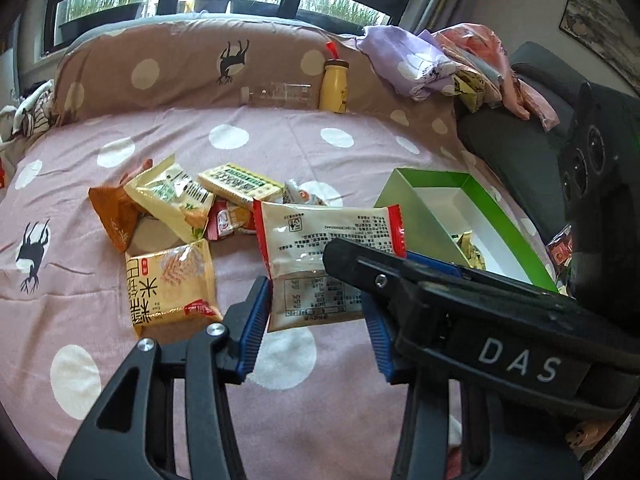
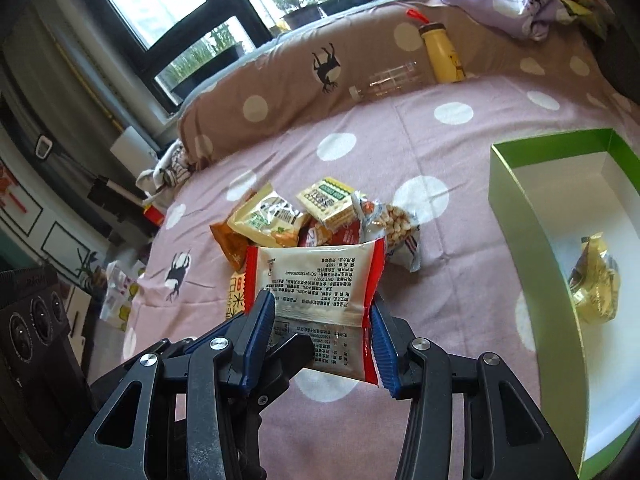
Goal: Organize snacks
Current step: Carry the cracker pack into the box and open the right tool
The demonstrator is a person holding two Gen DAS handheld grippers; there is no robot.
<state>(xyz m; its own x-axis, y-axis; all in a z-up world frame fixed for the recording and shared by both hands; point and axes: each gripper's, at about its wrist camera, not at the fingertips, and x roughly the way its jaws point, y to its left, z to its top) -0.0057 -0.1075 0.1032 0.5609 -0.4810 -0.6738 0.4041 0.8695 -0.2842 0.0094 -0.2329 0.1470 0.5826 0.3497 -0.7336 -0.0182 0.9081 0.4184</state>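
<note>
- your right gripper (image 2: 324,326) pinches the white packet (image 2: 316,280) by its sides.
- your left gripper (image 1: 316,328) also clamps it, above the bedsheet (image 1: 280,152).

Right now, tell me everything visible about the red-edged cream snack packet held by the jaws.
The red-edged cream snack packet is a flat, glossy plastic pouch, sealed, its printed back with black text facing the cameras. It hangs lifted above the pink dotted bedsheet, clamped from both sides by the right gripper and also by the left gripper.
</note>
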